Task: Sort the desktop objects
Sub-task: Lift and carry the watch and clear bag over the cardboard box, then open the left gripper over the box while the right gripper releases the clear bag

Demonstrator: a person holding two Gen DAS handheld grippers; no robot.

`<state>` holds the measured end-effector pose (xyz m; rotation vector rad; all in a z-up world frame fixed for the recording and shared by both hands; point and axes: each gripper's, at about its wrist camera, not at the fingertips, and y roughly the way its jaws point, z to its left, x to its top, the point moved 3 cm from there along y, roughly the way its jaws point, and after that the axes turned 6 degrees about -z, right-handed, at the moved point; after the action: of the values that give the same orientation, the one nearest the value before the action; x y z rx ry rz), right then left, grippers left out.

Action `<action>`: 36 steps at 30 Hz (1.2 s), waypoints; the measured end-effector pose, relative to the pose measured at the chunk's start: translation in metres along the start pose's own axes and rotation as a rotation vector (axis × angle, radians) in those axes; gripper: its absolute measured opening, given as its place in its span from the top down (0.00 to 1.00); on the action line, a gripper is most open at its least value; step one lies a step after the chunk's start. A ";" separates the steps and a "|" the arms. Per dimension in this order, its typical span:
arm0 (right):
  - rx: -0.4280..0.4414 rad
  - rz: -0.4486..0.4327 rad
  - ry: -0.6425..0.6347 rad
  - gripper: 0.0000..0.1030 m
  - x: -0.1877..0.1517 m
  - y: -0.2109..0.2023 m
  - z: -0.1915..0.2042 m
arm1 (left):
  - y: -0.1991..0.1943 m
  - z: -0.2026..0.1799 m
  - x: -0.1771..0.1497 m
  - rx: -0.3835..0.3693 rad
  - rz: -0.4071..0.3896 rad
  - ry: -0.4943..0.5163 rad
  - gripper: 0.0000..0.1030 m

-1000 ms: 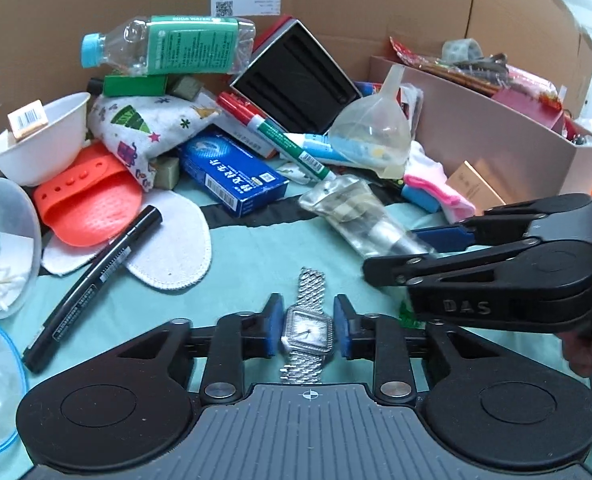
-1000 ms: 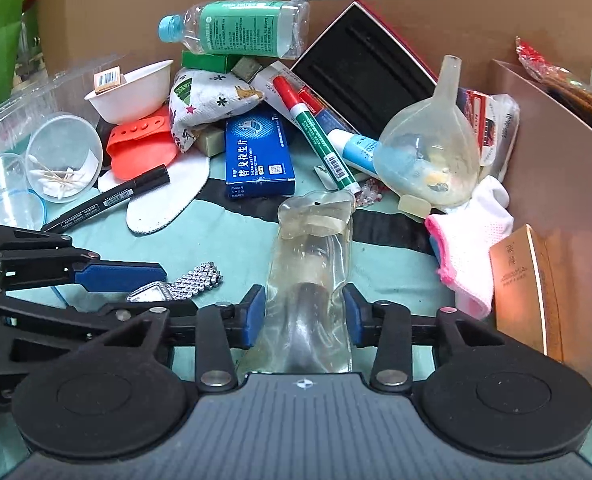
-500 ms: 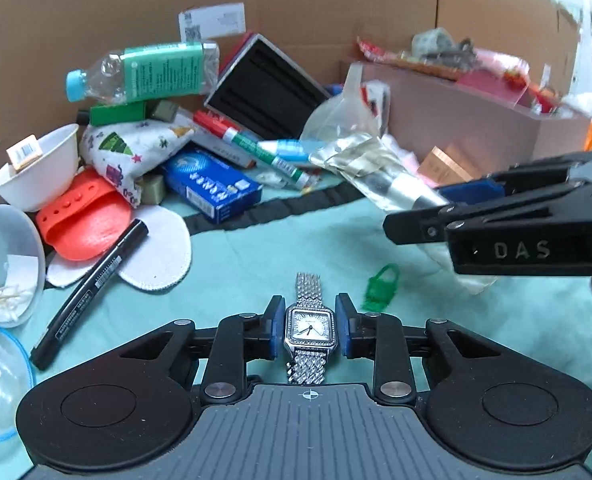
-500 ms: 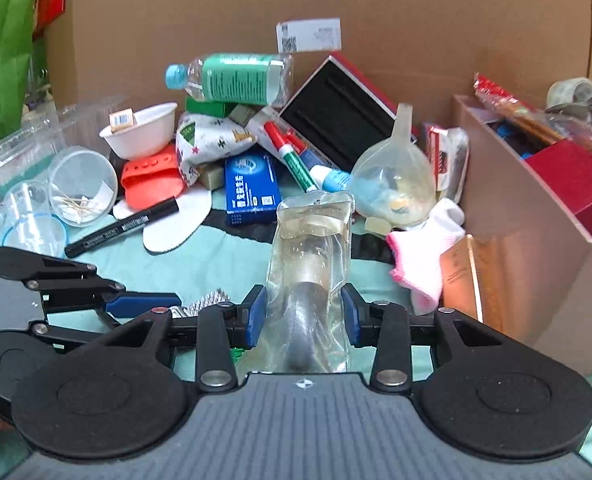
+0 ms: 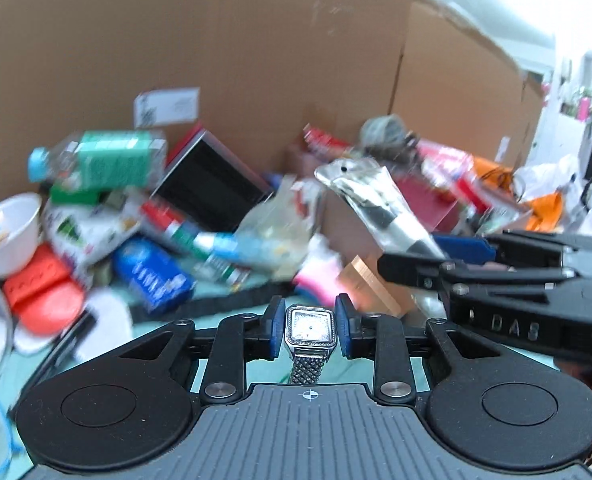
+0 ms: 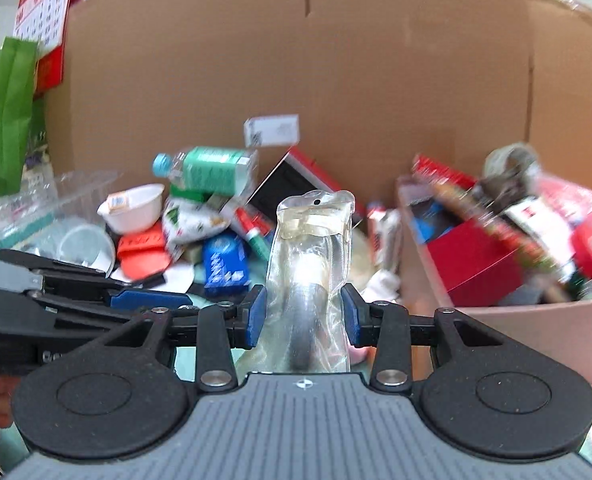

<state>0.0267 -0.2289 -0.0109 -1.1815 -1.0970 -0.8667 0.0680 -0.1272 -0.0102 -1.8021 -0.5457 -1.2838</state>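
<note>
My left gripper (image 5: 310,330) is shut on a silver watch (image 5: 310,328) with a square face and holds it in the air, its mesh band hanging down. My right gripper (image 6: 302,314) is shut on a clear plastic pouch (image 6: 310,256) with a metal tool inside, held upright in the air. The pouch (image 5: 376,208) and the right gripper (image 5: 468,256) also show at the right of the left wrist view. The left gripper (image 6: 136,300) shows at the left of the right wrist view. A pink storage box (image 6: 496,312) with several items stands at the right.
A pile lies on the teal cloth against a cardboard wall (image 6: 296,60): a green-labelled bottle (image 5: 104,160), a white bowl (image 6: 134,208), an orange silicone pad (image 5: 42,292), a blue box (image 6: 224,264), a black tray (image 5: 212,188), a pink cloth (image 5: 316,280). Clear cups (image 6: 84,244) stand at left.
Both grippers have risen well above the cloth, carrying the watch and the pouch. The views now tilt up toward the cardboard wall and the pink box.
</note>
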 end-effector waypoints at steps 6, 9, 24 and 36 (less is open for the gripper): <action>-0.075 -0.072 0.000 0.57 0.020 -0.017 -0.033 | 0.018 -0.031 0.050 -0.078 -0.049 0.018 0.76; -0.120 -0.096 -0.002 0.57 0.027 -0.024 -0.051 | 0.032 -0.047 0.075 -0.095 -0.072 0.036 0.76; -0.321 -0.094 0.020 0.57 0.040 -0.005 -0.150 | 0.146 -0.105 0.159 -0.107 -0.051 -0.040 0.76; -0.322 -0.028 0.028 0.52 0.030 0.047 -0.180 | 0.221 -0.107 0.151 -0.094 0.029 -0.062 0.57</action>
<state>0.1145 -0.3957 0.0009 -1.4166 -0.9760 -1.1072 0.2299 -0.3554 0.0581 -1.9265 -0.4991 -1.2557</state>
